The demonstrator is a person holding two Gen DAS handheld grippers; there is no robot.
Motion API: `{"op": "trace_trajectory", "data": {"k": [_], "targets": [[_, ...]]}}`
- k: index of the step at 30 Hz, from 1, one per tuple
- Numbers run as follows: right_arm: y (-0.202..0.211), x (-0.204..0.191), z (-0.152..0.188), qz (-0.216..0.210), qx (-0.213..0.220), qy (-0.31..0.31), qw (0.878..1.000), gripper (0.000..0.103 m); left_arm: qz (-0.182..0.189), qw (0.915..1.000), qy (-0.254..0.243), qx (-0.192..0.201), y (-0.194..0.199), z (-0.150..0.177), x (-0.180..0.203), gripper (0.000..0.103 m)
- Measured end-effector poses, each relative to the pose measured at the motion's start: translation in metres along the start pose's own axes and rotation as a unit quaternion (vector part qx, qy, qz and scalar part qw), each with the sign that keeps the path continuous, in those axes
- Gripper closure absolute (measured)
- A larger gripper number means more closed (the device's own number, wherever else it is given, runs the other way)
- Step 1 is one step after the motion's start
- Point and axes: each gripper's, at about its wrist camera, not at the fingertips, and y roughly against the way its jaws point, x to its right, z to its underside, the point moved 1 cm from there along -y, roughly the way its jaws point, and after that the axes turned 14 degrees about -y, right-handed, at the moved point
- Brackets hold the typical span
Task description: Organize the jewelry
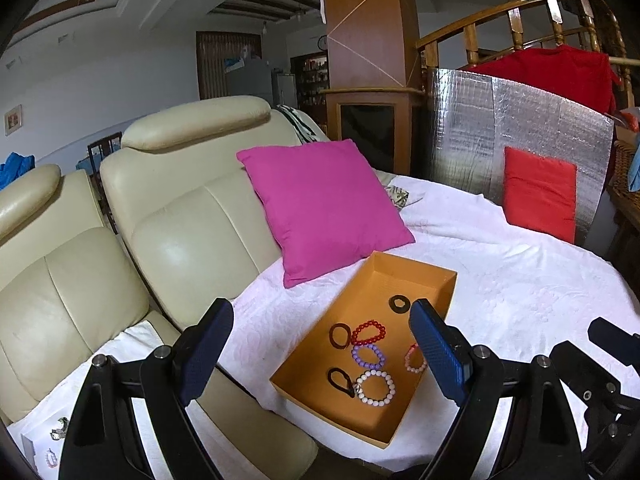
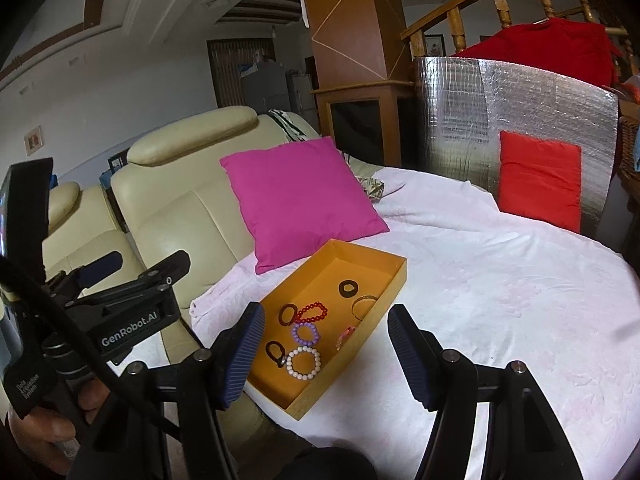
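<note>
An open orange box [image 1: 384, 280] lies on a white cloth. It holds several bracelets: red beads [image 1: 369, 332], purple beads [image 1: 369, 356], white beads [image 1: 376, 388], pink beads [image 1: 414, 360], dark hair ties [image 1: 340, 335] and a black ring [image 1: 399, 303]. My left gripper [image 1: 322, 354] hovers short of the box, open and holding nothing. My right gripper [image 2: 328, 356] is open too, above the near corner of the box [image 2: 340, 264], with nothing between its fingers. The right wrist view also shows a gold bangle [image 2: 364, 305] and the left gripper [image 2: 138, 264] at the left.
A magenta cushion [image 1: 320, 208] leans on the cream leather sofa [image 1: 180, 220] just behind the box. A red cushion [image 1: 540, 192] rests against a silver foil panel [image 1: 520, 128]. A small white card with jewelry [image 1: 52, 440] lies at the near left. A hand [image 2: 48, 432] holds the left gripper.
</note>
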Motion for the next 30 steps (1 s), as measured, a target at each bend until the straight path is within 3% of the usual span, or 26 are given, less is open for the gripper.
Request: {"op": "trace_trajectory", "data": {"k": [8,19,24,27,30], "targets": [[-0.016,0.000,-0.004,0.007,-0.009,-0.004,1.000,0.035,0.008,0.9999,-0.003,-0.009,-0.016,0.001,0.002,0.013],[-0.036,-0.002,-0.006,-0.007,-0.017,-0.006,1.000,0.035,-0.010,0.9997,-0.001,-0.020,-0.026,0.003,-0.003,0.013],[-0.039,0.015,-0.007,-0.011,-0.011,-0.022,1.000,0.035,-0.018,0.9995,-0.015,-0.021,-0.030,0.000,0.012,0.013],[-0.036,0.042,-0.009,0.000,0.002,-0.043,0.999,0.035,0.009,0.9993,-0.035,-0.013,-0.034,-0.003,0.037,0.013],[-0.026,0.091,-0.011,0.035,0.031,-0.068,0.997,0.033,0.086,0.9932,-0.078,0.007,-0.051,-0.007,0.095,0.013]]}}
